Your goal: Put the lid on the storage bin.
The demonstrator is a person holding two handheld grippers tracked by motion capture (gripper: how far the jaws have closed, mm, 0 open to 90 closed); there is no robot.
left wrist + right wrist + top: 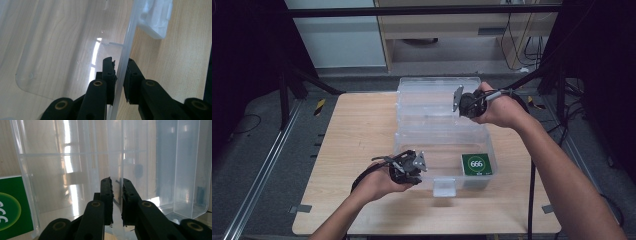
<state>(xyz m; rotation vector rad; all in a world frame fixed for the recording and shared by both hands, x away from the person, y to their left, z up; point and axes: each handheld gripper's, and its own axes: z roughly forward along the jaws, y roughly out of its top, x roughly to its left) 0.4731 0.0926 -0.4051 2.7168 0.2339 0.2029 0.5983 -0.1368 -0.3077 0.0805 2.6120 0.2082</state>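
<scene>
On a wooden bench (357,135), two tongs grip a clear plastic box (444,142) at its middle.
Left gripper (119,75) pinches the near wall, right gripper (116,195) the raised lid (432,97); swinging it shut likely follows, green card (476,164) inside.

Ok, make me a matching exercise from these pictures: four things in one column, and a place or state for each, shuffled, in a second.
Things:
1. left gripper
2. right gripper
3. green card
4. latch

Places or states:
A. lies inside the clear box, at its near right corner
B. hangs on the outside of the box's near wall
C. shut on the box's near rim
D. shut on the edge of the raised lid

Pairs: 1-C, 2-D, 3-A, 4-B
</scene>
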